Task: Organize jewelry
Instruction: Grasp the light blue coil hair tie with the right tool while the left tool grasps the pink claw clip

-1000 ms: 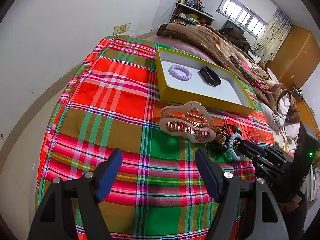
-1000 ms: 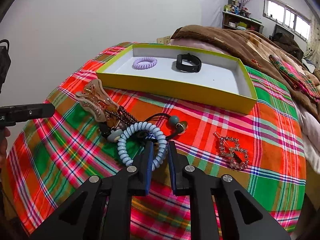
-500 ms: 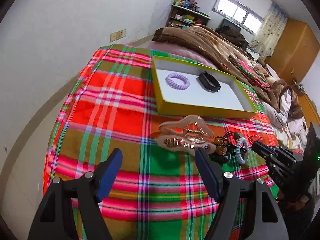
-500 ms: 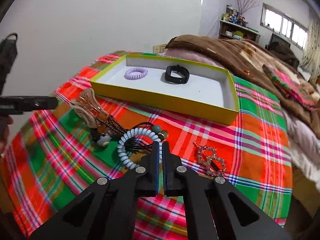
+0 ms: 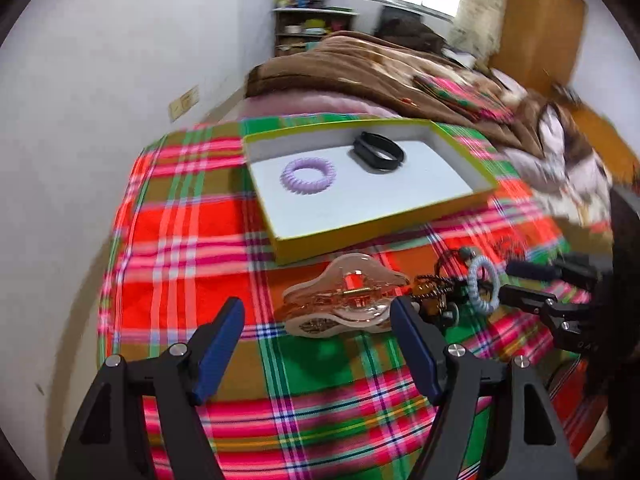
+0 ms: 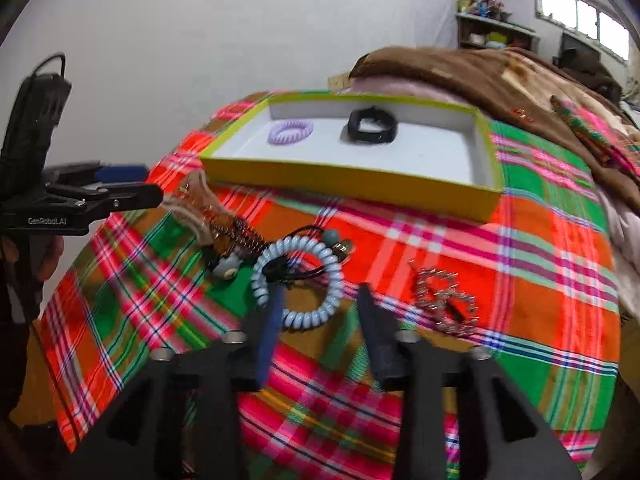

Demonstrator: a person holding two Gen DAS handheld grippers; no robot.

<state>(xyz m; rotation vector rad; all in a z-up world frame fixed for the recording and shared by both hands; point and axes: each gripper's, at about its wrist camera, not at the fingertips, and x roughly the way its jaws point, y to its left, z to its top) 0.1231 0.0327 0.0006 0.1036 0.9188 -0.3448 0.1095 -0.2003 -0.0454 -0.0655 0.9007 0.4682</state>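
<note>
Right tool spread around blue coil tie (left tool also apart).

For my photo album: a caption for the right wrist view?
Open right gripper straddling a blue spiral hair tie near the yellow tray.

A plaid cloth in red, green, pink and brown fills the frame. At upper centre, a yellow-green box (white inside) holds a lilac coil tie and a black band. Lower centre: a pale blue coil tie.
</note>
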